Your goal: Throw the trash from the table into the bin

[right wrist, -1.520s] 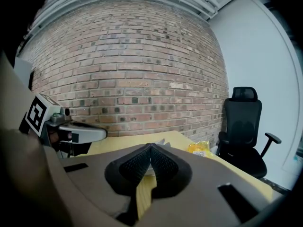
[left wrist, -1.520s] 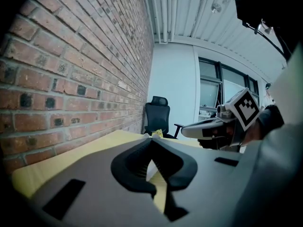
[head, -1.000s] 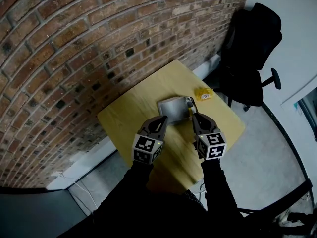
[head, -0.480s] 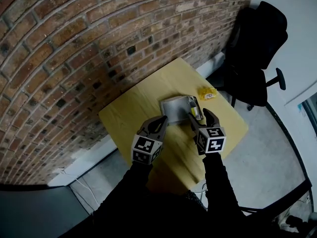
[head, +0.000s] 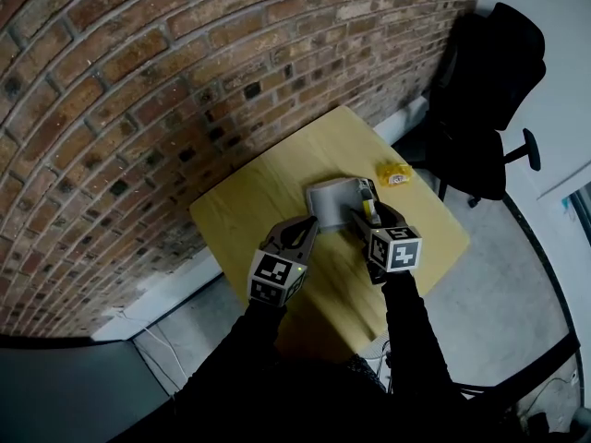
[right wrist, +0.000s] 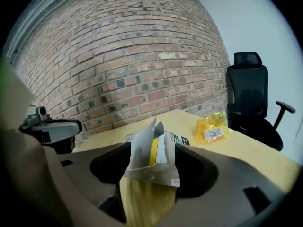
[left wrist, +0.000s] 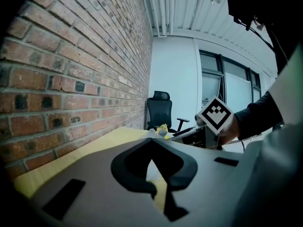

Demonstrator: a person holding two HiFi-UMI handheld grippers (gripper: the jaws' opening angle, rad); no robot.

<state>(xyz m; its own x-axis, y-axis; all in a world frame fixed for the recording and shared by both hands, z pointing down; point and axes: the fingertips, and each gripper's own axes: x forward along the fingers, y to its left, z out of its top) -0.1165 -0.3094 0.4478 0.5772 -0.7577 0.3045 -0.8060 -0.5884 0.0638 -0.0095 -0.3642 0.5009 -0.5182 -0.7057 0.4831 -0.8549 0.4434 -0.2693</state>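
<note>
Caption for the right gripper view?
Right tool, jaws open, flanks torn silver foil pouch on yellow wooden table; crumpled yellow wrapper beyond.

The table (head: 268, 192) is set against the brick wall (head: 138, 90), which is found along its far left side. A packet (head: 331, 199) is laid near the table's middle, between the jaws of the right gripper (head: 372, 215). A wrapper (head: 392, 173) is laid right of it, apart. An office chair (head: 489, 90) is placed beyond the table's far right corner.
</note>
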